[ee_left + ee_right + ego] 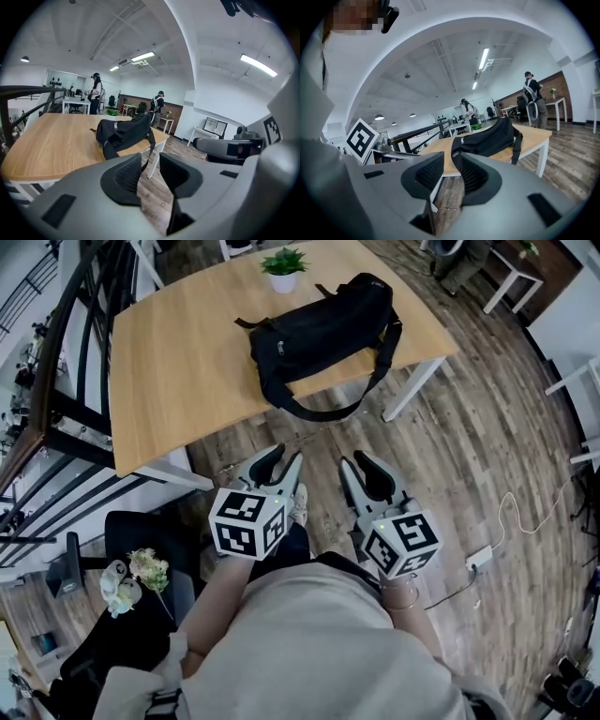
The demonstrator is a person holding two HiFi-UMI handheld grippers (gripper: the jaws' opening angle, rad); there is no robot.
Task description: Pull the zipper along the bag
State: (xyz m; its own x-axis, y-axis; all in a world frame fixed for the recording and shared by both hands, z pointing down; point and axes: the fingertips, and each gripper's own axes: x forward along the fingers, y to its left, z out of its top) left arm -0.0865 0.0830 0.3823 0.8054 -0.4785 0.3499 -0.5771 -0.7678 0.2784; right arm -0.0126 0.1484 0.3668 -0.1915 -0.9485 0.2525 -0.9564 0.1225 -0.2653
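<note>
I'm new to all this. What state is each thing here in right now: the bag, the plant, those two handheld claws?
Black duffel bag: lying on the wooden table, untouched; zip too small to tell.
Shoulder strap: hanging over the table's edge.
Potted plant: upright, behind the bag.
Left gripper: open, empty, short of the table.
Right gripper: open, empty, short of the table.

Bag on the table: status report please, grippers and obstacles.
Both open and empty, short of the table: left gripper, right gripper. The black bag lies on it, untouched, strap over edge. Behind it a potted plant, no obstacle.
</note>
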